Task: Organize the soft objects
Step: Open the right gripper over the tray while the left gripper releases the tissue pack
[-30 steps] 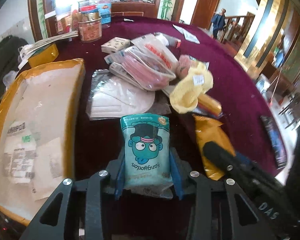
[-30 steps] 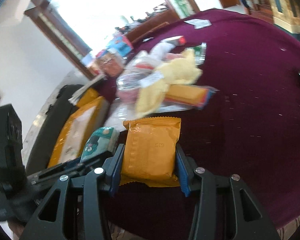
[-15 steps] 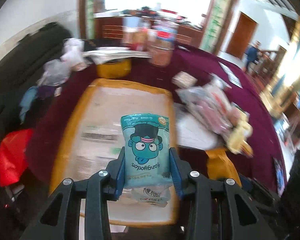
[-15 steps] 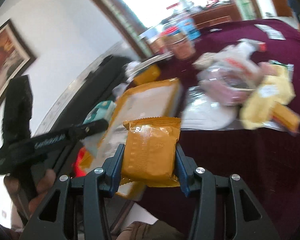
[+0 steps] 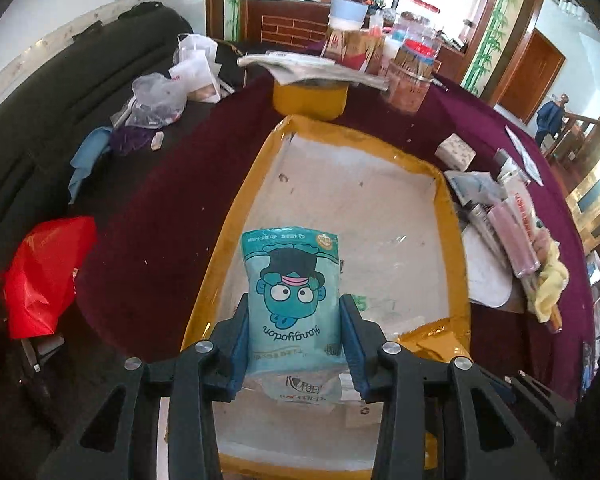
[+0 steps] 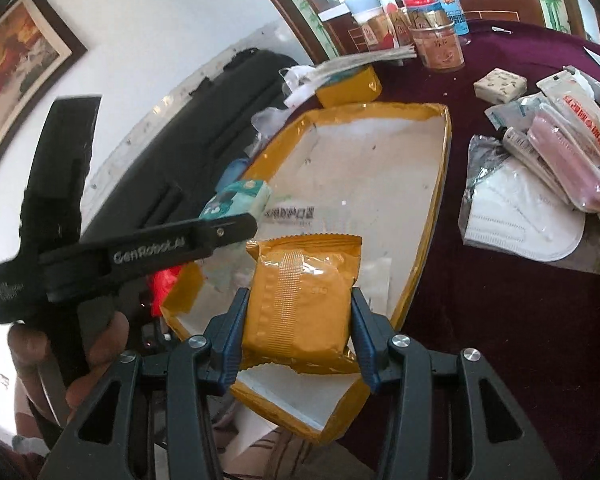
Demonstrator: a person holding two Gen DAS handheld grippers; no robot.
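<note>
Delivery step: left gripper (image 5: 294, 316) clamps the teal pouch (image 5: 294, 296) and right gripper (image 6: 298, 320) the orange packet (image 6: 300, 300), both above the yellow tray (image 5: 452, 216); next, apparently, lower and open the jaws.

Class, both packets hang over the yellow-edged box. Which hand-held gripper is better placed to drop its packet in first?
Probably the left hand-held gripper: its teal packet hangs over the middle of the box, while the right one holds the orange packet nearer the box's near edge.
</note>
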